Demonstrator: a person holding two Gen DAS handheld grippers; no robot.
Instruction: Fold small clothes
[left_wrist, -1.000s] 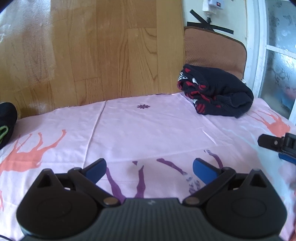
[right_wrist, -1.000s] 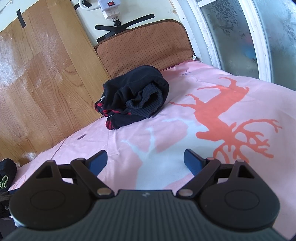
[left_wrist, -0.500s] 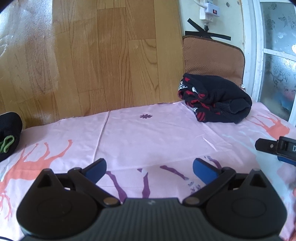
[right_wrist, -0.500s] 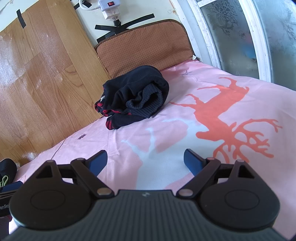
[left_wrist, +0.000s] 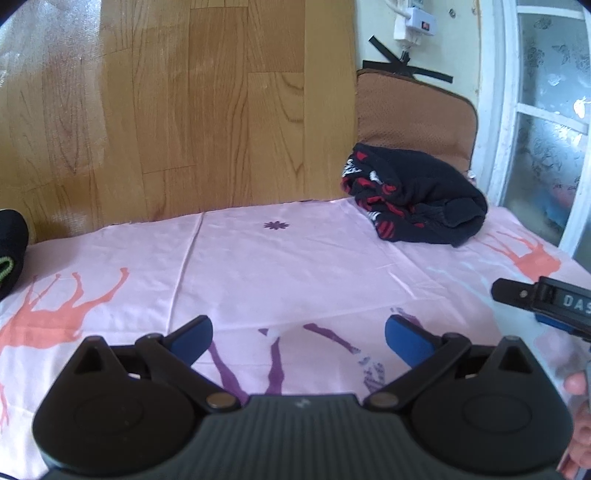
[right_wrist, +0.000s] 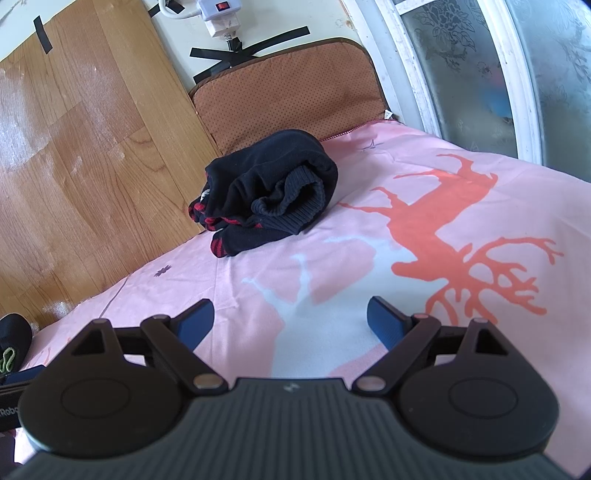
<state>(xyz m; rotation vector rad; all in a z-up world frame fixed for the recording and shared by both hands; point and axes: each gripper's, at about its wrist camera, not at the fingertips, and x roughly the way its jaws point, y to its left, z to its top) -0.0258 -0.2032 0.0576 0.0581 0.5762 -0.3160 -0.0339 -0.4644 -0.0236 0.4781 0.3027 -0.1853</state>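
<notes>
Both grippers sit idle as I read it: my left gripper (left_wrist: 297, 334) hangs over the pink sheet (left_wrist: 295, 266) with its blue pads spread wide and nothing but printed fabric between them, and my right gripper (right_wrist: 290, 319) is just as wide and just as empty above the same sheet (right_wrist: 369, 229).

The sweater (right_wrist: 266, 192), dark with red patterning, lies bundled at the far edge of the sheet, just in front of the brown cushion (right_wrist: 288, 88) that leans on the wall. In the left view the same sweater (left_wrist: 413, 199) sits well apart from my pads, up and to the right. Its ribbed hem is turned in on itself and the whole thing is a thick lump. I can't say for sure whether that is a finished fold set aside or a piece waiting its turn; it looks compact but not flat, so I lean toward a rough fold already put away.

A second dark item (left_wrist: 11, 247) with a green cord shows at the left edge of the sheet, mostly cut off by the frame. I judge it to be the next piece of work, though I cannot tell what garment it is.

No cloth lies on the middle of the sheet, so I reckon I'm between pieces: one possibly done, at least one left.
</notes>
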